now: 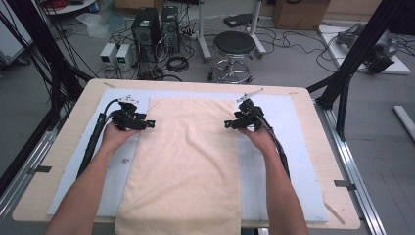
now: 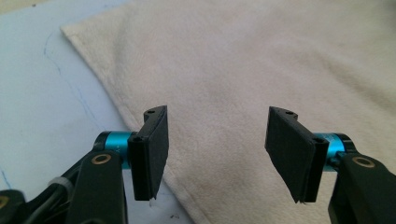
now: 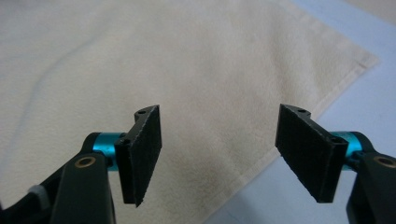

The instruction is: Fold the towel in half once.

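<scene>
A cream-coloured rectangular terry towel (image 1: 186, 161) lay flat down the middle of the surface (image 1: 313, 147), on a pale blue-white mat (image 1: 288, 161), its far edge short of the surface's far edge and its near end hanging over the near edge. At the towel's far left corner, the left gripper (image 1: 149, 123) pointed inward over the cloth's left edge. In the left gripper view its black fingers (image 2: 152, 151) stood well apart, one over the mat near the hem, the other over the towel, gripping nothing. At the far right corner the right gripper (image 1: 229, 124) mirrored it, fingers (image 3: 140, 154) likewise spread wide above the right hem, empty. Beyond the surface's far edge stood a round black stool (image 1: 234, 45) and black computer towers (image 1: 155, 29) on the grey floor.
</scene>
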Tool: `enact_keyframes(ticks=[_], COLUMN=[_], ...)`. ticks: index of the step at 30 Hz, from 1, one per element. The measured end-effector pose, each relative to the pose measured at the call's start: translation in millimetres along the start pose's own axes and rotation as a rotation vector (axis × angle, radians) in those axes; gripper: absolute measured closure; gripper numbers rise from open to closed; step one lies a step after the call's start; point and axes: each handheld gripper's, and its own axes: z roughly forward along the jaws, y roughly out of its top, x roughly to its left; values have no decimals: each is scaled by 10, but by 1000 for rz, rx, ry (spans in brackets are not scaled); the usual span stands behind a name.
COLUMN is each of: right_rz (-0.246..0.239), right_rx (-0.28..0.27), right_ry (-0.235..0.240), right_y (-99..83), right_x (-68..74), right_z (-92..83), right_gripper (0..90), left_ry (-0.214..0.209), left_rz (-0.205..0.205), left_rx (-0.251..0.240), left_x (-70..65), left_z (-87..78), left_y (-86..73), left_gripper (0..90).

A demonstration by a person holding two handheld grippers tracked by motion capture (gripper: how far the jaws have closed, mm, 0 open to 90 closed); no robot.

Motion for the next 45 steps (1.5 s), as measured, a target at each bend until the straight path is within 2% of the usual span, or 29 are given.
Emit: enact_keyframes(ticks=[3, 5, 7, 10, 13, 17, 22, 25, 28, 34, 36, 38, 41, 45], right_rz=[4, 5, 9, -8, 28, 13, 14, 26, 25, -2, -6, -33, -79, -113], right_rx=[39, 61, 76, 50, 43, 58, 57, 42, 0, -83, -105, -113, -121, -137], right_ry=[-11, -12, -6, -36, -33, -21, 18, 43, 58, 97, 113, 126, 136, 159], right_y=[-51, -76, -109, -155, -166, -151, -132, -116, -84, -35, -20, -10, -4, 6], right_x=[-32, -50, -53, -24, -22, 3, 17, 24, 34, 83, 124, 190, 297, 452], right_z=[90, 132, 172, 182, 174, 181, 143, 66, -38, -333, -441, -545, -688, -912], right_gripper=[366, 407, 458, 572, 697, 825, 849, 853, 855, 857, 858, 857, 857, 857], left_ry=[-4, -10, 35, 71, 88, 71, 35, 9, -21, -56, -64, -66, -76, -86], left_rz=[-14, 5, 36, 33, 19, -17, -44, -30, -17, -5, 14, 37, 58, 90], left_rx=[25, 51, 53, 56, 54, 54, 55, 37, 0, -56, -70, -74, -118, -159], left_x=[22, 10, -32, -41, -49, -59, -34, -26, -30, -33, -69, -124, -213, -340], left_z=[66, 117, 136, 135, 139, 147, 97, 6, -115, -389, -475, -568, -731, -951], left_y=[-37, -54, -60, -53, -49, -44, -41, -14, 31, 91, 110, 122, 108, 59], left_gripper=[439, 483, 540, 653, 736, 838, 857, 859, 861, 861, 861, 861, 861, 860])
